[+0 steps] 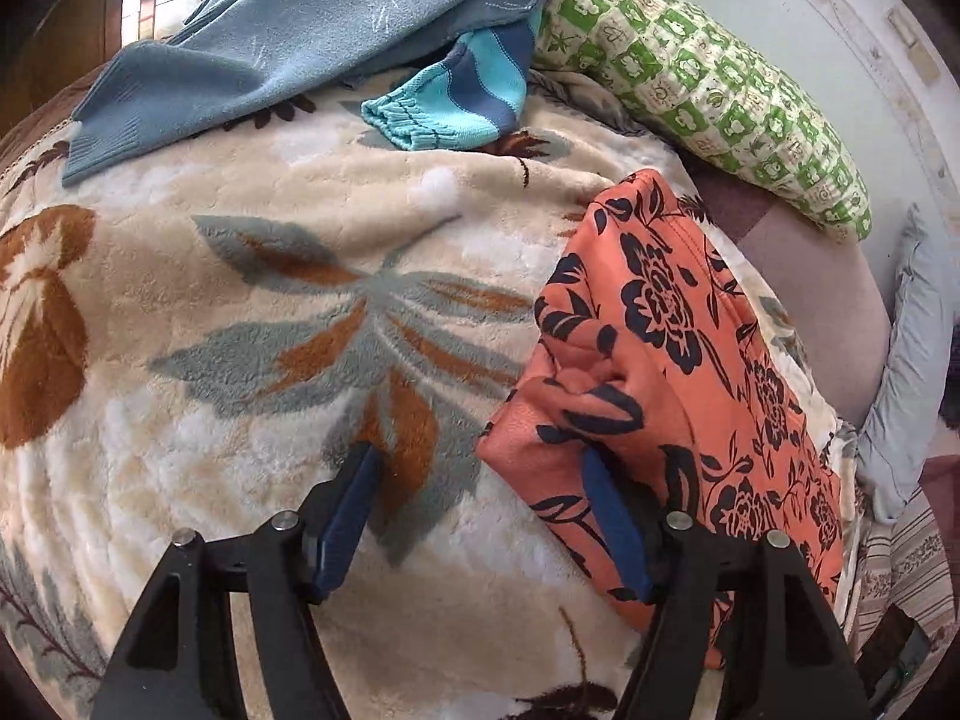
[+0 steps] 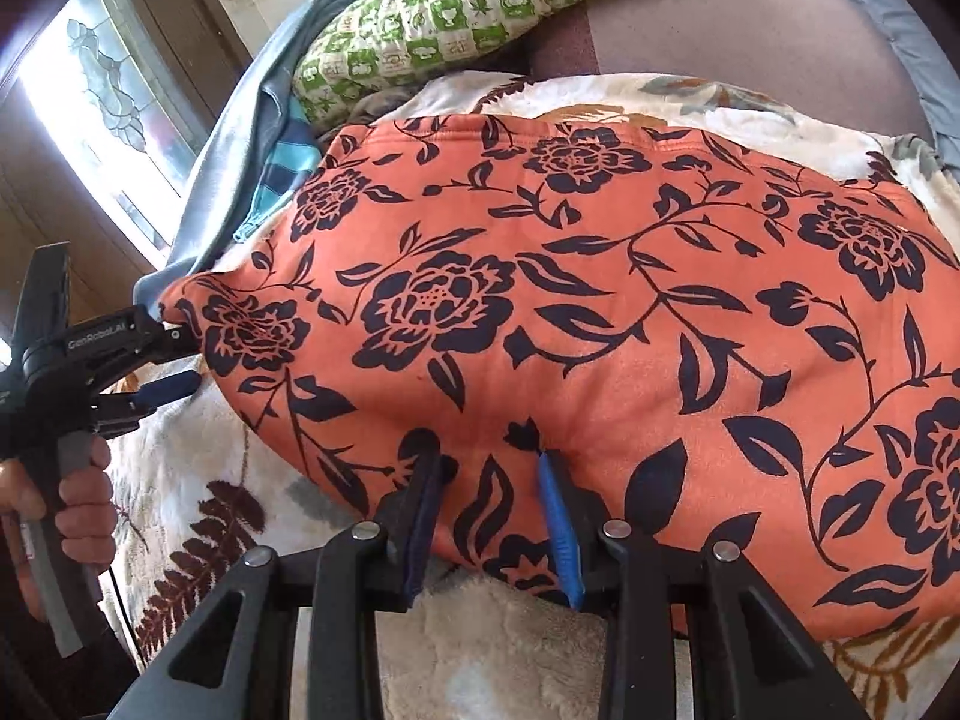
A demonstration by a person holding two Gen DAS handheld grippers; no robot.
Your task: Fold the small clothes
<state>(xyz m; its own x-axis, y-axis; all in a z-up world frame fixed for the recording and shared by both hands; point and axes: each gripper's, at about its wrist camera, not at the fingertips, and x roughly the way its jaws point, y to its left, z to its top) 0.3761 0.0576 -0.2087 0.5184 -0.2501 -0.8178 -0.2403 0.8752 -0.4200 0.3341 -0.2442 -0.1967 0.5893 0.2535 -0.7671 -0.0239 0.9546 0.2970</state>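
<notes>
- We read one piece of writing: white lettering, "GenRobot.AI", on the black body of the left hand-held gripper (image 2: 180, 360) as the right wrist view shows it; nothing else legible
- The task's thing is one orange garment (image 2: 600, 324), a soft, matte knit printed with dark navy roses, leaves and vines; it lies on the blanket (image 1: 252, 312) as a broad, roughly rectangular panel with a stitched hem along its far edge; its near edge is puckered where it is pinched
- The blanket is thick, plush fleece, cream with large grey and rust leaves and brown fern sprigs
- Right hand-held gripper (image 2: 489, 516): two black arms with blue padded fingers (image 2: 558, 534); it is clenched on a pleat of the orange garment's near edge
- Left hand-held gripper: released; in its own view the jaws stand wide, one pad over bare blanket, the other against the garment's folded corner; nothing pinched between them; a hand (image 2: 78, 498) grips its grey handle
- Behind, three more cloth things: one grey-blue fleecy top (image 1: 288, 30) with a ribbed cuff; one turquoise-and-navy striped knit piece (image 1: 456, 96); one quilted pillow (image 1: 708, 84) in green and cream squares
- One window (image 2: 102, 90) with patterned glass, in a dark wooden frame
</notes>
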